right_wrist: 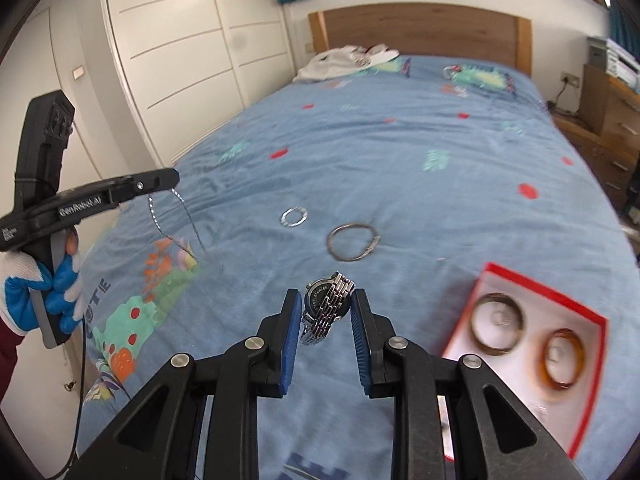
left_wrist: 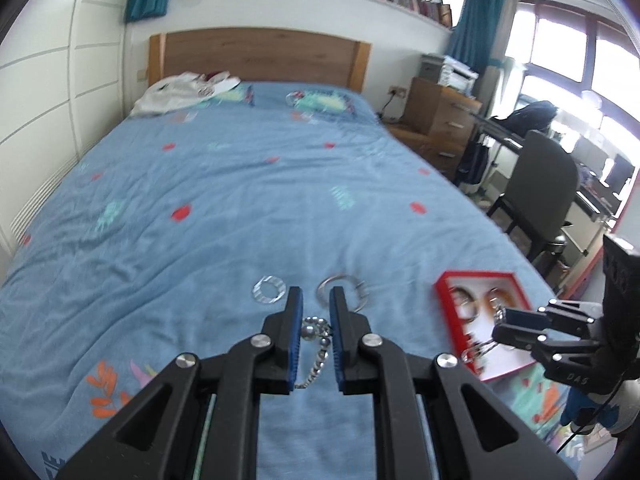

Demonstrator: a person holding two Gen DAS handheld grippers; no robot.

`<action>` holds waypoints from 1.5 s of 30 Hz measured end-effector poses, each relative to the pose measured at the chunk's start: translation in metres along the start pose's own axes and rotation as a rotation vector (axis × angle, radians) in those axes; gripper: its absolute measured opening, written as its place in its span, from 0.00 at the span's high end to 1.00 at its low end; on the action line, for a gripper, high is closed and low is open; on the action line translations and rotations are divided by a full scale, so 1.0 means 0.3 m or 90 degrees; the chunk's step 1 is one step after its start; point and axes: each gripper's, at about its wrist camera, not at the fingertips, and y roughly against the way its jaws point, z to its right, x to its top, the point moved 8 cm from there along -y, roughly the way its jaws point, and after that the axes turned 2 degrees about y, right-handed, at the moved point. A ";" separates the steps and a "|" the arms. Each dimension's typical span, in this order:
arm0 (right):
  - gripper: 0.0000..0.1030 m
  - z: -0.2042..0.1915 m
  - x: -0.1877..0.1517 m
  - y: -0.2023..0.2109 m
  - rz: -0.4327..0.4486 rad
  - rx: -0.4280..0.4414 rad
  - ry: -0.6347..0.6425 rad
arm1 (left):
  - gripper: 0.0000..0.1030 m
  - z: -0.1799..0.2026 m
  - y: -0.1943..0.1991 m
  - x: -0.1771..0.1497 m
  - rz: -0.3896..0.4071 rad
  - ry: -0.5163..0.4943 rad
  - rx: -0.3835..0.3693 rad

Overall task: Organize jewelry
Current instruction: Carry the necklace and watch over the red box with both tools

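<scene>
1. Jewelry is spread over the near part of the blue bedspread [left_wrist: 240,200]: a textured silver ring-shaped bangle [right_wrist: 294,216] and, just beside it, a plain silver bangle [right_wrist: 352,242] lie flat on the cloth.
2. The right gripper [right_wrist: 326,312] has its blue pads clamped on a steel watch [right_wrist: 326,308], whose link band hangs below the case, clear of the bed.
3. The left gripper [left_wrist: 316,312] has its jaws closed on a beaded silver chain [left_wrist: 318,344]; in the right wrist view the chain dangles in a loop under the fingertips.
4. A red-rimmed box [right_wrist: 540,292] lies to the right on the bedspread, holding a metal bangle [right_wrist: 496,328] and an amber bangle [right_wrist: 562,358] side by side.
5. A gloved hand [right_wrist: 40,296] grips the left tool's handle.
</scene>
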 end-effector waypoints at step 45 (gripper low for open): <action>0.75 0.730 -0.393 0.042 -0.079 -0.062 -0.142 | 0.88 0.984 -0.614 -0.340 -0.232 -0.085 -0.184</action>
